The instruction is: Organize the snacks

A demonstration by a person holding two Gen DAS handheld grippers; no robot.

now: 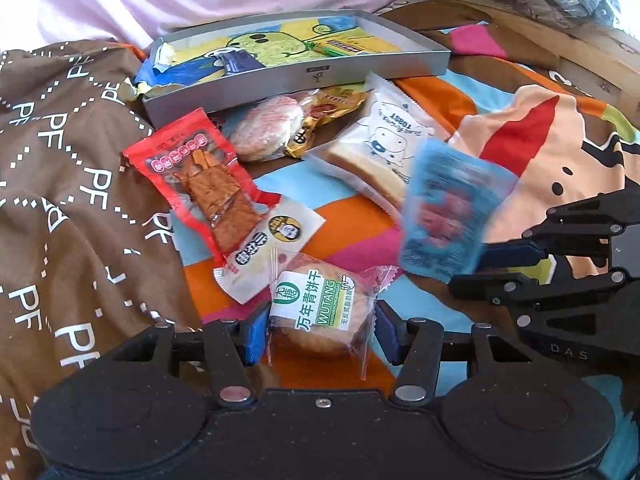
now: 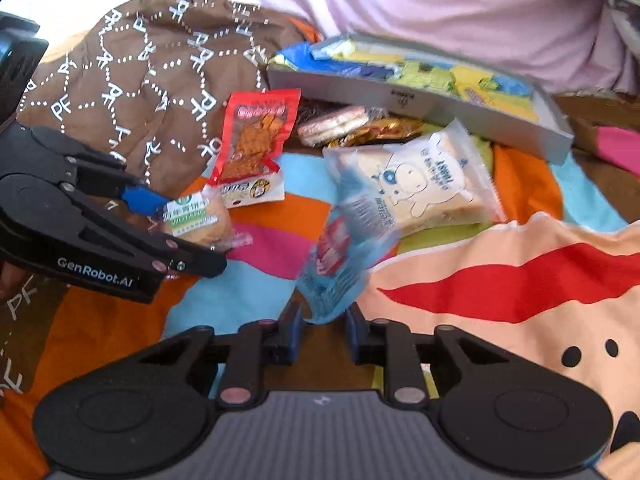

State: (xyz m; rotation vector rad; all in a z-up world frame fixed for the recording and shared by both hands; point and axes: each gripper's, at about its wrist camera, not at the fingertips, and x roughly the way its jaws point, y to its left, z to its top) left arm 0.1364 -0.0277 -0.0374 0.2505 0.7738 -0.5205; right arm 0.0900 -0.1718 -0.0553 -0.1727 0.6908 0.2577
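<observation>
From the left wrist, the left gripper (image 1: 320, 326) is seen spread around a round cake packet (image 1: 320, 312) on the colourful bedspread (image 1: 532, 140), below the grey tray (image 1: 296, 80), while from the right wrist the right gripper (image 2: 322, 326) is seen pinching a blurred blue packet (image 2: 340, 256) lifted before the toast packet (image 2: 424, 184).

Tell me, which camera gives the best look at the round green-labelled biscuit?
The left wrist view: the green-labelled biscuit sits close between the open left gripper fingers, its label readable. The right wrist view shows it smaller, off to the side, partly hidden by that gripper's finger.
</observation>
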